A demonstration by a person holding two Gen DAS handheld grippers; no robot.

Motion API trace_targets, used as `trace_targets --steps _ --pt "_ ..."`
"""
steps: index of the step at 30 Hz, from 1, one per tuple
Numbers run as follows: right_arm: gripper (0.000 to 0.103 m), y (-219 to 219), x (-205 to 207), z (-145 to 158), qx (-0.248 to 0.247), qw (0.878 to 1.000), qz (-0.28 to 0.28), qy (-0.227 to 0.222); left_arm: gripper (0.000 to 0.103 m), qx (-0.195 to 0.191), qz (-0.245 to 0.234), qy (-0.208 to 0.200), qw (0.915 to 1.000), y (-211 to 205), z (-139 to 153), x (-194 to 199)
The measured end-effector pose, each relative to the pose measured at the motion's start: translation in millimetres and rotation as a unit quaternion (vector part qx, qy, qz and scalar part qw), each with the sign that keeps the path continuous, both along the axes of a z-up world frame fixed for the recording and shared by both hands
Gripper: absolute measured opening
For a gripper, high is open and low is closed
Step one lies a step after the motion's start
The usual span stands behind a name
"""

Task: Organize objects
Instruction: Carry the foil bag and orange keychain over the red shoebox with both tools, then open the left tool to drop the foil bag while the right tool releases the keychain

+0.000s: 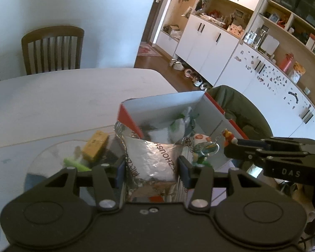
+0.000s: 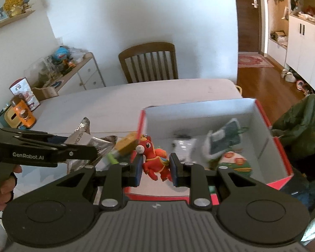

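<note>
My left gripper (image 1: 152,166) is shut on a crinkled silver foil bag (image 1: 155,157), held just in front of the near wall of a red box with a white inside (image 1: 168,103). In the right wrist view my right gripper (image 2: 155,168) is shut on a red toy horse (image 2: 154,161), over the box's (image 2: 199,113) near left corner. The left gripper (image 2: 92,153) and foil bag (image 2: 82,138) show at the left there. Inside the box lie a white item (image 2: 182,145), a green-and-white pouch (image 2: 222,140) and a round printed packet (image 2: 237,161).
A yellow sponge (image 1: 95,148) and a green stick-like item (image 1: 76,164) lie on a clear round plate left of the box. An orange bottle (image 2: 24,113) stands at the table's left end. A wooden chair (image 2: 149,63) is behind the white table (image 2: 157,92), and a green jacket (image 2: 304,126) is at right.
</note>
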State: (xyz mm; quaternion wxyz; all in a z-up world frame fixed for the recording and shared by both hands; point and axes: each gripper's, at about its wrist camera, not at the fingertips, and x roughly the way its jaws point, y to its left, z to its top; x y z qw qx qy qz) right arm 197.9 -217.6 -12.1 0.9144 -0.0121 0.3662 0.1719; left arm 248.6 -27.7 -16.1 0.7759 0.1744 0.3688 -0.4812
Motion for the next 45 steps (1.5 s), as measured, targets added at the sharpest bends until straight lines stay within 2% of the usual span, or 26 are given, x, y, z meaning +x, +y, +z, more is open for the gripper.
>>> trace_targets --steps 8,18,33,45 --pt "0.026 -47.2 20.8 -7.3 -0.009 1.0 -0.003 0.01 0.049 0.007 -0.002 -0.012 0.9999 -44.9 -13.1 -17.1" --pt "0.026 -85.3 56.7 -29.8 -0.033 0.999 0.007 0.04 0.049 0.052 -0.003 -0.027 0.9983 -103.8 -41.3 -20.3" --pt "0.026 -83.7 98.9 -72.9 -0.07 0.99 0.059 0.105 0.049 0.13 0.002 -0.054 0.99 -165.1 -95.9 -9.6" --pt "0.026 -78.8 115.7 -98.5 -0.095 0.982 0.074 0.148 0.049 0.168 0.004 -0.04 0.9849 -179.4 -119.4 -1.4"
